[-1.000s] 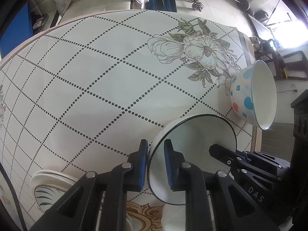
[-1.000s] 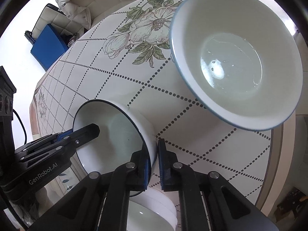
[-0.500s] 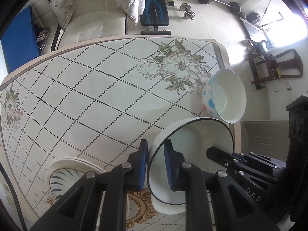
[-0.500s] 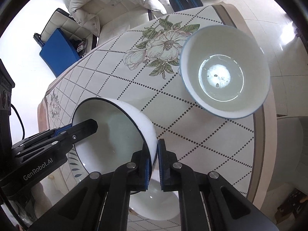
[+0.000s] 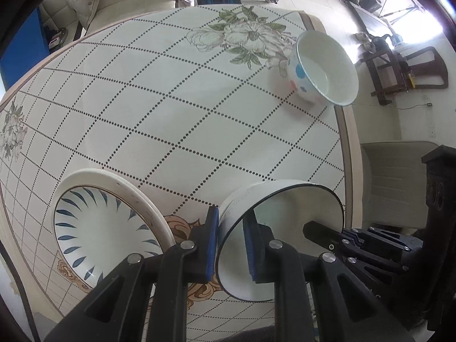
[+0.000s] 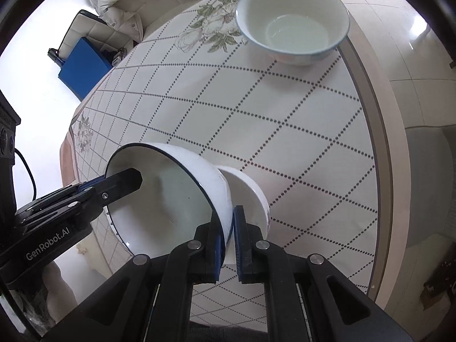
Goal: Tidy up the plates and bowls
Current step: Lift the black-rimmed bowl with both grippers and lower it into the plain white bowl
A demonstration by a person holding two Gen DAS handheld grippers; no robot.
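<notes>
— So, where's the dark-rimmed bowl (image 5: 280,228)?
— Lower centre of both views, tilted above the desk (image 5: 171,119); left tool (image 5: 230,245) and right tool (image 6: 227,235) each clamp its rim.

Both tongs are matte black angular plastic with blue rubber pads and silver round screw heads along the fingers. The left tongs (image 6: 122,182) carry white "GenRobot.AI" lettering and a black cable; the right tongs (image 6: 226,233) look alike.
</notes>
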